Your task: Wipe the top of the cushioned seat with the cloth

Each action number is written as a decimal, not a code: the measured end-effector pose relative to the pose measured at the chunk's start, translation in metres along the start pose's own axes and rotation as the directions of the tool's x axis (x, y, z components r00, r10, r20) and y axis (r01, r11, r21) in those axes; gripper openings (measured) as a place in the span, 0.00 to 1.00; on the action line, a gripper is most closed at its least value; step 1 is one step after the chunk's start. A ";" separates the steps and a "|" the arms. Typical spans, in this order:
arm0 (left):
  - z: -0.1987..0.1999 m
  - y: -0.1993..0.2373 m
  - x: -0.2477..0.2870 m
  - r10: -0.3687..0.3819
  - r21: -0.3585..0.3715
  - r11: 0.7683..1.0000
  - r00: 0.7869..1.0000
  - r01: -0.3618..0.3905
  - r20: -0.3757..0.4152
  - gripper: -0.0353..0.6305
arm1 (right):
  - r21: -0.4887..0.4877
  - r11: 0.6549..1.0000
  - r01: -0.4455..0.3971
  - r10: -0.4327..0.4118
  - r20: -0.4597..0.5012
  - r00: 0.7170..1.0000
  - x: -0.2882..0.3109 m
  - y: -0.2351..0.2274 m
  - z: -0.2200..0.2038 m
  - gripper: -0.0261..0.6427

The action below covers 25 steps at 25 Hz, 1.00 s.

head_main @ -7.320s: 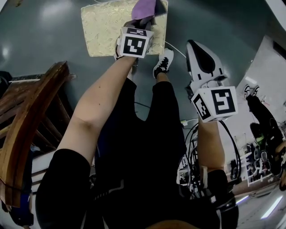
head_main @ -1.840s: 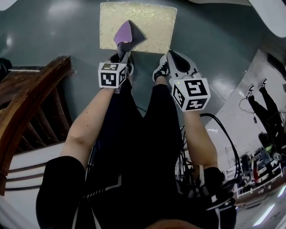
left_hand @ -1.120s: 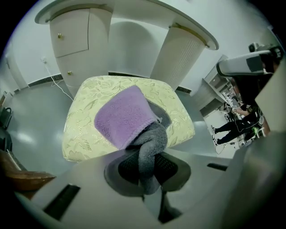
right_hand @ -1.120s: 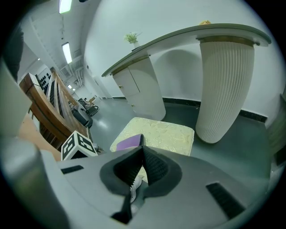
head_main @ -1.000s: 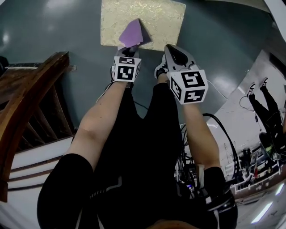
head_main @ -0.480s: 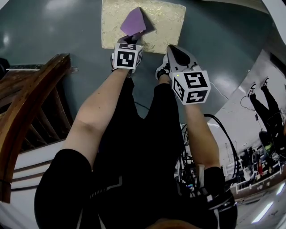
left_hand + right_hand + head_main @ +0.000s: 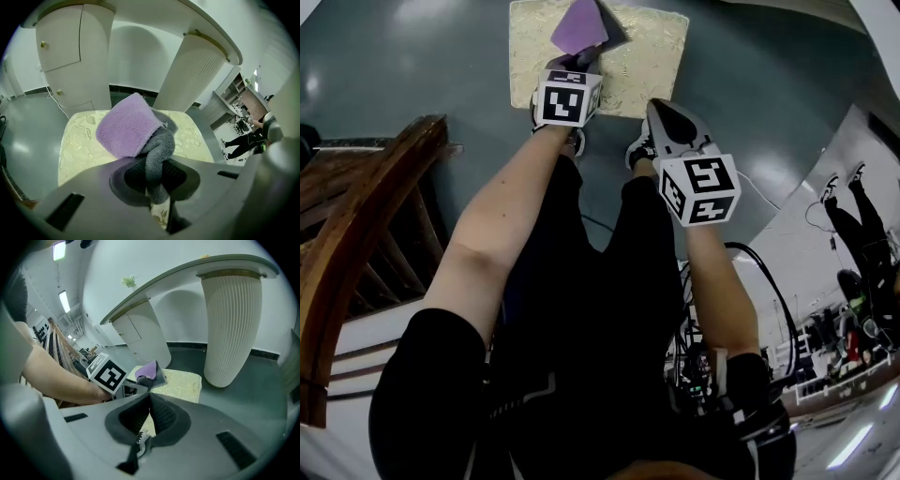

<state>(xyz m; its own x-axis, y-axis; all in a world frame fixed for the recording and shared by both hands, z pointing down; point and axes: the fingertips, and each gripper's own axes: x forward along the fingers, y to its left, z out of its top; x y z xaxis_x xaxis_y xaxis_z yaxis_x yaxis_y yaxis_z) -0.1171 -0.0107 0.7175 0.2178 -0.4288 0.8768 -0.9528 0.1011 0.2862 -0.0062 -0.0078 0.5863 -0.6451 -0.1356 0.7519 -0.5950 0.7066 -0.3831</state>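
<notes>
The cushioned seat [image 7: 647, 56] is a pale gold patterned pad low on the dark floor, also in the left gripper view [image 7: 79, 140] and the right gripper view [image 7: 185, 383]. A purple and grey cloth [image 7: 578, 26] lies on its top, pinched in my left gripper [image 7: 574, 64], which is shut on the cloth's grey end [image 7: 157, 164]. The cloth [image 7: 150, 372] shows beside the left gripper's marker cube in the right gripper view. My right gripper [image 7: 667, 114] hovers near the seat's front right edge, jaws together with nothing between them [image 7: 149, 420].
A dark wooden chair frame [image 7: 356, 253] stands at the left. A white fluted table pedestal [image 7: 197, 75] rises just behind the seat, under a round tabletop, with a white cabinet [image 7: 77, 61] to its left. The person's legs and sneakers [image 7: 639, 150] stand before the seat. Cables [image 7: 703, 319] trail at the right.
The left gripper has pushed the cloth away from the seat's near edge toward its far side over the last second. The right gripper stayed roughly where it was.
</notes>
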 end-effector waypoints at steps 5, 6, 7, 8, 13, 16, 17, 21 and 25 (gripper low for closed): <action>0.031 0.008 0.009 0.012 -0.012 1.000 1.000 -0.012 0.025 0.11 | 0.009 1.000 0.006 -0.006 -0.007 1.000 0.000 -0.005 -0.003 0.05; 0.036 0.009 0.011 0.013 -0.019 1.000 0.999 -0.012 0.030 0.11 | 0.013 1.000 0.018 -0.018 -0.012 1.000 -0.001 -0.008 -0.004 0.05; 0.040 0.010 0.013 0.012 -0.024 1.000 0.999 -0.011 0.034 0.11 | 0.020 0.999 0.030 -0.030 -0.015 0.999 -0.001 -0.012 -0.006 0.05; 0.045 0.010 0.015 0.010 -0.024 1.000 0.999 -0.009 0.038 0.11 | 0.030 0.999 0.038 -0.038 -0.015 0.999 -0.002 -0.015 -0.007 0.05; 0.073 0.018 0.022 0.015 -0.013 1.000 0.998 -0.014 0.063 0.11 | 0.048 0.998 0.037 -0.037 0.007 0.999 -0.003 -0.022 -0.005 0.05; 0.087 0.024 0.026 0.027 0.009 1.000 0.997 -0.028 0.078 0.11 | 0.049 0.998 0.034 -0.034 0.008 0.999 -0.004 -0.019 -0.007 0.05; 0.092 0.026 0.028 0.024 0.014 1.000 0.996 -0.026 0.085 0.11 | 0.049 0.998 0.033 -0.033 0.009 0.999 -0.005 -0.019 -0.008 0.05; 0.116 0.032 0.033 0.015 0.057 0.998 0.996 -0.021 0.090 0.11 | 0.053 0.998 0.036 -0.037 0.020 0.999 -0.013 -0.019 -0.012 0.05; 0.123 0.035 0.009 0.019 0.116 0.993 0.992 -0.033 0.121 0.11 | 0.052 0.998 0.031 -0.031 0.009 0.999 -0.023 -0.012 -0.022 0.05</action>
<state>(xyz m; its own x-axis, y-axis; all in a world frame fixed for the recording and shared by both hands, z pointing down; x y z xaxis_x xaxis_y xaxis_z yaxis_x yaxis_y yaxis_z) -0.1748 -0.1216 0.6884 0.1726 -0.5323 0.8288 -0.9776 0.0105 0.2103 0.0266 0.0022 0.5855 -0.6305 -0.1640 0.7587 -0.6386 0.6652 -0.3869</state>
